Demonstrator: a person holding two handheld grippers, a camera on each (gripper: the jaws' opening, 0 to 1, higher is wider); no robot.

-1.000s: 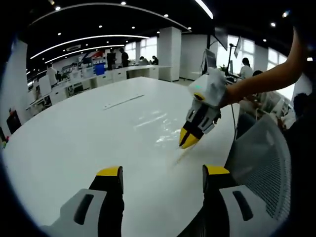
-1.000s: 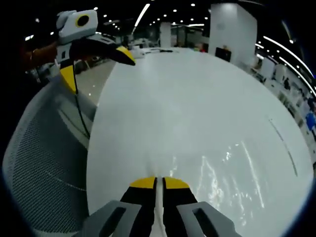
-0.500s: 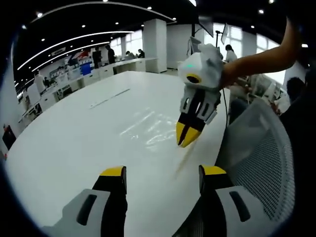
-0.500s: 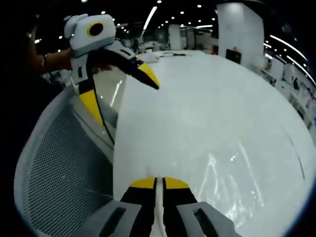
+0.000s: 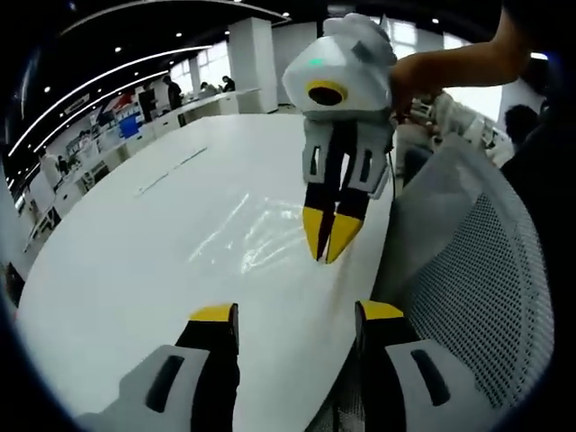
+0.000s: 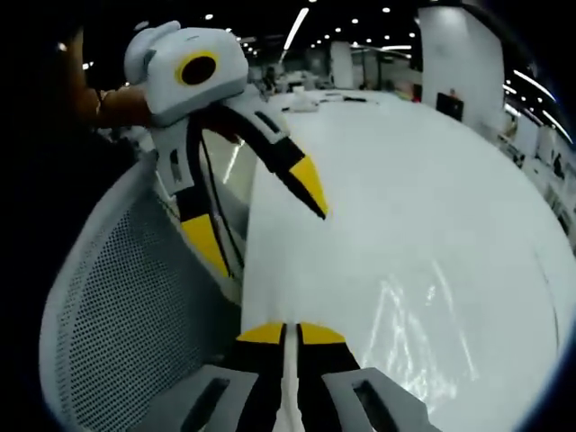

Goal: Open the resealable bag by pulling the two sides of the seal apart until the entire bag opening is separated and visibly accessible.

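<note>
left gripper view: the left gripper (image 5: 292, 315) rises from 6 o'clock with its yellow-tipped jaws set well apart and nothing between them. below and ahead lies a broad white counter (image 5: 135, 261). the resealable bag (image 5: 261, 229) is clear and hard to read; it shows as a glossy, wrinkled patch lying on the counter just left of centre, with one edge running up toward the right gripper. the right gripper (image 5: 329, 243) comes in from 12 o'clock, pointing down, its jaws drawn together at the tips; what they hold cannot be made out from this side. a person's forearm (image 5: 450, 65) reaches in from 2 o'clock behind it. a grey mesh chair (image 5: 477, 279) stands at 4 o'clock beside the counter edge.

right gripper view: the grey mesh chair (image 6: 126, 315) sits at 8 o'clock. the left gripper (image 6: 270, 216) enters from 10 o'clock, jaws spread, one over the chair, one over the counter (image 6: 405, 189). the right gripper (image 6: 290, 335) rises at 6 o'clock, jaws pressed onto a thin pale strip, the bag's edge. the bag (image 6: 423, 315) lies glinting on the counter at 4 o'clock.
</note>
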